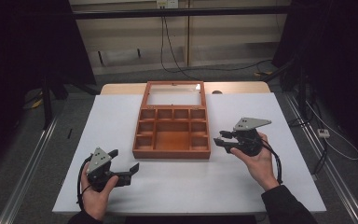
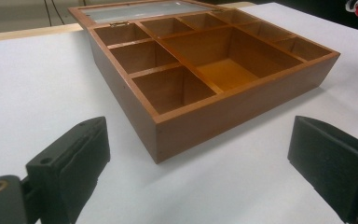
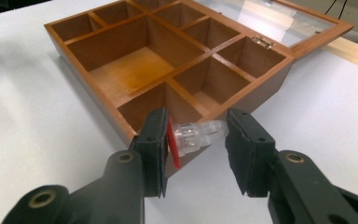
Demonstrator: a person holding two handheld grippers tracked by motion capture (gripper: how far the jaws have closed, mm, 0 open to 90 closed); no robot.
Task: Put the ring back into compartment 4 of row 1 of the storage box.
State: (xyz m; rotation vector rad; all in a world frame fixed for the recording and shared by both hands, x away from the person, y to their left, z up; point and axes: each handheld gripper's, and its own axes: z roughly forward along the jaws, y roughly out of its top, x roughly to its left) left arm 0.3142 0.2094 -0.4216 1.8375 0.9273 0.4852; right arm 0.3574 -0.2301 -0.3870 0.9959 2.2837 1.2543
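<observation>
We find the right hand-held gripper [image 3: 193,140] clamped on a clear clip [image 3: 196,134], its long axis spanning the jaws, just beside the box's [image 1: 171,151] right front corner. The left hand-held gripper [image 1: 122,164], jaws apart, sits near the desk's [image 1: 242,186] front-left edge.

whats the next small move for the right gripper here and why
Probably carry the right gripper forward over the wooden box and lower toward a near compartment: it clamps a small clear plastic piece with a red end, just outside the box's wall.
</observation>
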